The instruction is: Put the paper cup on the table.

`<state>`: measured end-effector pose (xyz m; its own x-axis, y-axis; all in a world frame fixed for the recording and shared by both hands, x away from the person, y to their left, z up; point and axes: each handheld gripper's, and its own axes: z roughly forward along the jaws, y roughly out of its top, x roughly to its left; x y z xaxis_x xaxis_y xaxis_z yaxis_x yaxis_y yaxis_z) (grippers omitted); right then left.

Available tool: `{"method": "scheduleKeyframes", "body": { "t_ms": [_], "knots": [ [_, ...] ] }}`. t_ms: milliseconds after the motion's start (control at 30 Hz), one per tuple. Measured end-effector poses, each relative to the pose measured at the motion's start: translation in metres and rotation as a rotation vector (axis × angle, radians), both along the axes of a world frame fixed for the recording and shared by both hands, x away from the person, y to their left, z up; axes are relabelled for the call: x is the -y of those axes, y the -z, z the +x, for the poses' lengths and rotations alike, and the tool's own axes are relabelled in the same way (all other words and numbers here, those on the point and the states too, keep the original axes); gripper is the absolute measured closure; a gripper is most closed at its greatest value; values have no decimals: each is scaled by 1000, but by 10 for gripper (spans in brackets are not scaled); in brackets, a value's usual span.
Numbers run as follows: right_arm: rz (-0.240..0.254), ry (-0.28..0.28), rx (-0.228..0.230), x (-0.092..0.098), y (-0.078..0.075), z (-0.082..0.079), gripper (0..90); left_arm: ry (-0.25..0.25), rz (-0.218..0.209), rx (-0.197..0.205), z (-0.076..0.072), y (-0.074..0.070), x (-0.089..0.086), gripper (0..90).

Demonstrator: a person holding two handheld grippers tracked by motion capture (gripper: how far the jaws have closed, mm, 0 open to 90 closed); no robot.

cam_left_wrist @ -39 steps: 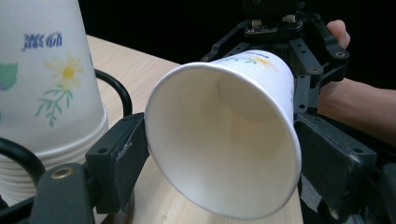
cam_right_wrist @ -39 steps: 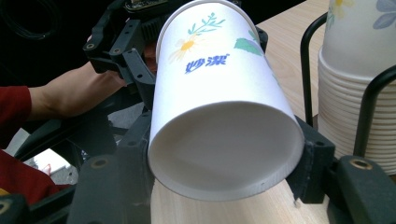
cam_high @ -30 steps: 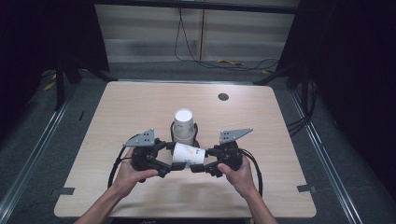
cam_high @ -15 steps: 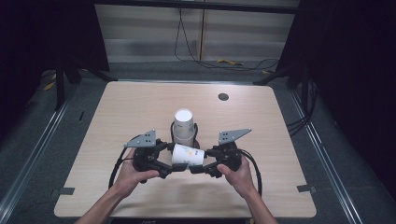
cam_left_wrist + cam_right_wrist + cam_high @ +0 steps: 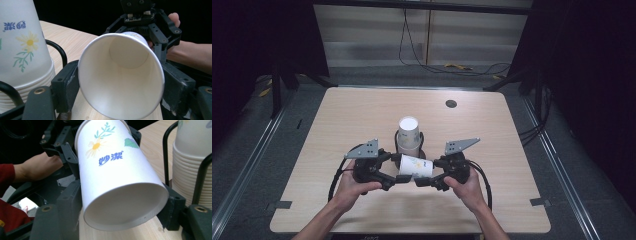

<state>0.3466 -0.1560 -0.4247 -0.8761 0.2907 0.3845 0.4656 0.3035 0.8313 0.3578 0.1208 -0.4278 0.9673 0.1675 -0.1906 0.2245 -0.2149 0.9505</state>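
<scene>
High view, left to right. The left gripper point(image 5: 398, 179), held in the person's left hand point(image 5: 352, 186), lies low over the near middle of the worktop point(image 5: 362, 115) and points toward the right. Its jaws have just been closing and now bear on the open rim end of a single paper cup point(image 5: 416, 166), which lies on its side between the two grippers, rim to the left and base to the right. In the left gripper view the cup's white interior point(image 5: 122, 82) faces the camera, with one black jaw pressed against each side of the rim.

Just behind the lying cup, a stack of nested paper cups point(image 5: 408, 135) stands mouth-down inside a black wire holder point(image 5: 422, 145); the same stack shows at the left edge of the left gripper view point(image 5: 22, 45) and at the right edge of the right gripper view point(image 5: 192, 162).

The right gripper point(image 5: 423, 182), in the right hand point(image 5: 469, 187), faces the left one. Its jaws have just been opening; they flank the base end of the cup point(image 5: 117, 170), whether touching it cannot be told. A small dark round grommet point(image 5: 451, 104) sits in the far right part of the worktop.
</scene>
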Motion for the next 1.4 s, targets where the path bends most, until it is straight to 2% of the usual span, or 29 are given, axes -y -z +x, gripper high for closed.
{"method": "scheduleKeyframes", "body": {
  "t_ms": [333, 433, 467, 533, 567, 800, 933, 1100, 1233, 1367, 1400],
  "knots": [
    [-39, 20, -2, 0, 3, 2, 252, 0, 0, -1, 2, 1, 3, 257],
    [-47, 33, 14, 1, 2, 1, 234, -3, 4, -13, 2, 1, 2, 266],
    [-50, 40, 15, 2, 2, 1, 234, -17, 18, -2, 1, 0, 1, 266],
    [-61, 54, 26, 3, 2, 1, 227, -23, 16, -2, 1, -1, -1, 265],
    [-57, 63, 26, 3, 3, 0, 221, -22, 8, -7, 2, 0, -1, 265],
    [-54, 87, 36, 5, 2, 0, 189, -62, 58, -4, 0, 0, -4, 263],
    [-49, 100, 38, 6, 1, 0, 183, -81, 61, -18, 3, 1, -10, 263],
    [-47, 112, 44, 8, 1, -1, 181, -80, 72, -29, 4, 1, -9, 264],
    [-46, 124, 42, 9, 3, -1, 180, -97, 116, -17, 1, 2, -8, 264],
    [-44, 134, 45, 9, 3, -1, 181, -97, 122, -30, 2, 1, -10, 267],
    [-44, 136, 47, 9, 3, -1, 181, -102, 114, -43, 3, 0, -11, 268]
  ]
}}
